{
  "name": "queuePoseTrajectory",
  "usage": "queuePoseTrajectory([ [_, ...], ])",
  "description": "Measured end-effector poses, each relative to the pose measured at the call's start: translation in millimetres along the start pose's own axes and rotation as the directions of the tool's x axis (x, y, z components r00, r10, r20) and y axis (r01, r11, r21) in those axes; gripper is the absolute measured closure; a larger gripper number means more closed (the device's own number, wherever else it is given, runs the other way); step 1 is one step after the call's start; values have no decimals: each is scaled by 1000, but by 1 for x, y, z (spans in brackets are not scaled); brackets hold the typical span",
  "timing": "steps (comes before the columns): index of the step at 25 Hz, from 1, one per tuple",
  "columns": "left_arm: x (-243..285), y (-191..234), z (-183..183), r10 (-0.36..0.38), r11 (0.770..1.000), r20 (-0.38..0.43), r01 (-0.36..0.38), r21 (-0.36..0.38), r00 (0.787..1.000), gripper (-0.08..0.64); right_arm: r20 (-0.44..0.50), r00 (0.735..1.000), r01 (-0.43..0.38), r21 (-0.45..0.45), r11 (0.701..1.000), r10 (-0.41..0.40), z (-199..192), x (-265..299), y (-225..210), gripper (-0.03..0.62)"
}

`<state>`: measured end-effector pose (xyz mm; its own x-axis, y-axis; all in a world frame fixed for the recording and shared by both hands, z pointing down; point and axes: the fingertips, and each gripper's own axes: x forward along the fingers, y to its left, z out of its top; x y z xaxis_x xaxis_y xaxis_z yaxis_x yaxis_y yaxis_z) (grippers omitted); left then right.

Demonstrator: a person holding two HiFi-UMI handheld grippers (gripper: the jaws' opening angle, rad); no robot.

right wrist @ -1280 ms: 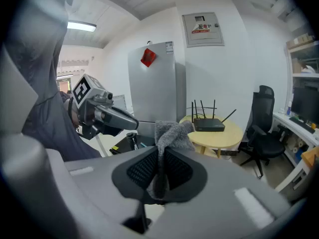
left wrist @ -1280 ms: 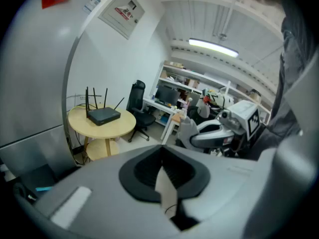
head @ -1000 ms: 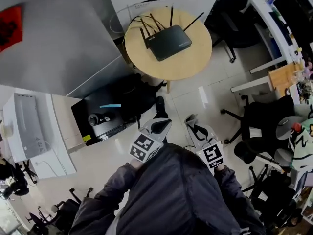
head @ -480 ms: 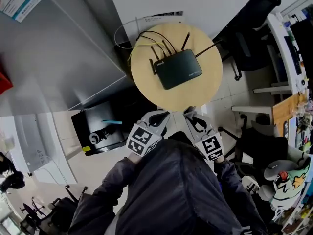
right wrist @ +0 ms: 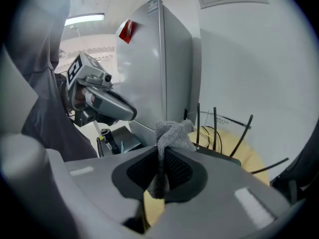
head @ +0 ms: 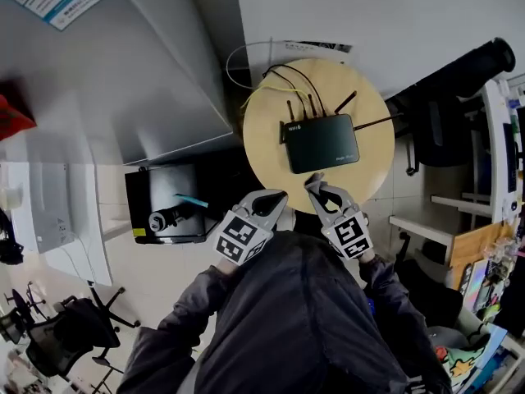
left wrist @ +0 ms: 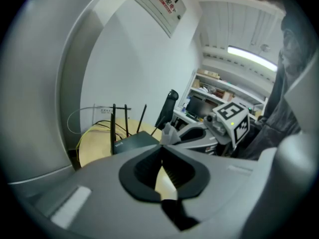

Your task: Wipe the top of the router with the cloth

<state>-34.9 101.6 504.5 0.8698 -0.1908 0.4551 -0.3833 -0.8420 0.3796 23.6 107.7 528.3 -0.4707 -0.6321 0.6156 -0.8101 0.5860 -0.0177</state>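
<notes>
Round wooden counter (head: pixel 267 134) against the wall. Black router (head: pixel 321 144) lies flat near its middle, antennas up along the far side, cables trailing behind. Both claws point toward the router from the counter's near edge, side by side. Left claw (head: pixel 277 197) pressed together, nothing in it. Right claw (head: pixel 312 182), just beside the router's near edge, pinches a grey cloth (right wrist: pixel 172 132), bunched and standing past the tips. Only the right gripper view shows the cloth plainly.

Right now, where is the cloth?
The grey cloth is pinched in the right gripper, on the person's right side. In the head view it sits over the near edge of the round wooden table, close to the black router.
</notes>
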Motion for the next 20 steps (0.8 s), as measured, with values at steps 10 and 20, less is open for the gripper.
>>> queuePoseTrajectory([
  [10,15,4,17,188,976,36,-183,-120,981,560,-212,965,-206,-255,945,154,-20,104,-83,563],
  [20,-2,5,8,378,900,57,-352,-258,924,560,-428,887,-354,-395,848,171,-48,200,-113,563],
])
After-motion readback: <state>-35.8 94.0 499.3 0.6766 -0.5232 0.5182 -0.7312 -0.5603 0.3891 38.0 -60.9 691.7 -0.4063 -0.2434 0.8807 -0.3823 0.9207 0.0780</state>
